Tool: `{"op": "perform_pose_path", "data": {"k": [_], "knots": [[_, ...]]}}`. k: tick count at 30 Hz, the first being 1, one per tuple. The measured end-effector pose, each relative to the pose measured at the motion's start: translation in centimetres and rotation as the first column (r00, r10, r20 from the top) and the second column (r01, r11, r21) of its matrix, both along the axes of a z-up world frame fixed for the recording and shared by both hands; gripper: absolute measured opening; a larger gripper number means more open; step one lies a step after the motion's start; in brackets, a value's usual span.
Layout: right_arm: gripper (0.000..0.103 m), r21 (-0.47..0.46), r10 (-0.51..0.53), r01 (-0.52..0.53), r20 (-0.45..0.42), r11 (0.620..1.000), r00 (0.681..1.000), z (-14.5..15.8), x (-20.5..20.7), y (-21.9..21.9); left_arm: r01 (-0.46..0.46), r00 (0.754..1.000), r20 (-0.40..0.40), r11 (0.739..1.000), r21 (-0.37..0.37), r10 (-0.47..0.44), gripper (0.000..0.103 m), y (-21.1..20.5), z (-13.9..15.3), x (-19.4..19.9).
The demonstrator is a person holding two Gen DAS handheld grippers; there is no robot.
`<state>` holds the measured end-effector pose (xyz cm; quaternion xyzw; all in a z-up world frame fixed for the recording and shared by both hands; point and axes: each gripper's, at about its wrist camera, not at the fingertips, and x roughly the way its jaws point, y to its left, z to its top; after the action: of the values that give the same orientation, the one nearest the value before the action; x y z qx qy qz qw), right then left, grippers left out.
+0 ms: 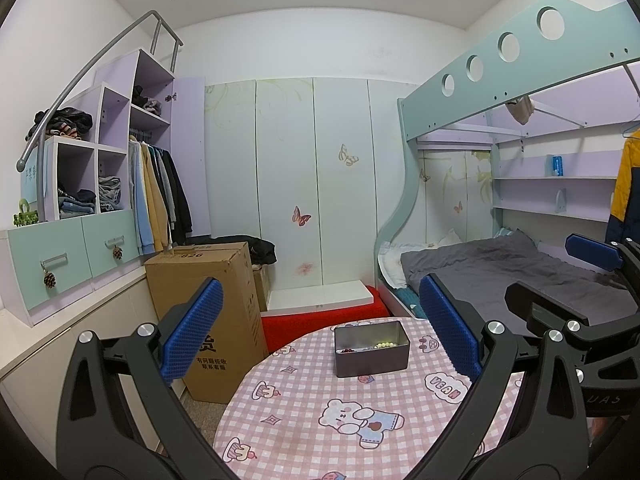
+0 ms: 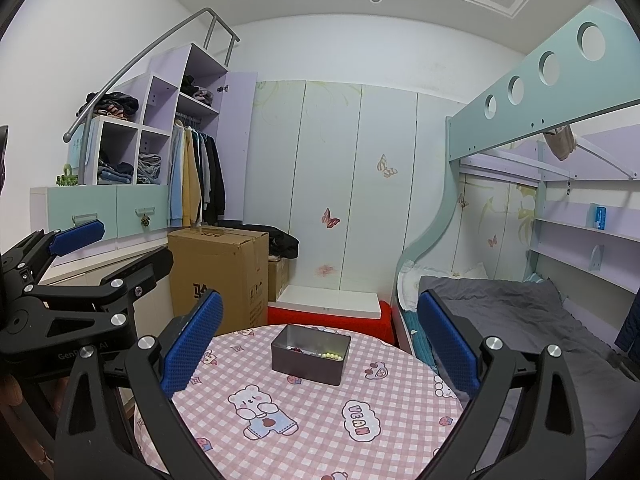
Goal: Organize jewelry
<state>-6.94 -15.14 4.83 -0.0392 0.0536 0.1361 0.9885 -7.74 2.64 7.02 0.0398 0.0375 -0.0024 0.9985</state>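
Note:
A dark metal box (image 1: 371, 350) stands open near the far edge of a round table with a pink checked cloth (image 1: 320, 420). Inside it lie pale green beads (image 1: 385, 345) and dark red beads (image 1: 347, 350). The box also shows in the right wrist view (image 2: 310, 354), with the pale beads (image 2: 332, 356) inside. My left gripper (image 1: 320, 336) is open and empty, held above the table in front of the box. My right gripper (image 2: 320, 336) is open and empty, likewise short of the box. Each gripper shows at the edge of the other's view.
A tall cardboard box (image 1: 208, 312) stands on the floor left of the table. A bunk bed with grey bedding (image 1: 520, 272) is on the right. Wardrobe doors (image 1: 312, 184) and a red mat (image 1: 320, 320) lie beyond the table.

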Motion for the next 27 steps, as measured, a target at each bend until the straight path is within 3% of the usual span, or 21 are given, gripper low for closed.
{"op": "perform_pose_path", "data": {"k": [27], "knots": [[0.094, 0.0, -0.001, 0.001, -0.009, 1.0, 1.0, -0.4, 0.42, -0.11, 0.002, 1.0, -0.012, 1.0, 0.004, -0.002, 0.096, 0.81, -0.5, 0.3]]}}
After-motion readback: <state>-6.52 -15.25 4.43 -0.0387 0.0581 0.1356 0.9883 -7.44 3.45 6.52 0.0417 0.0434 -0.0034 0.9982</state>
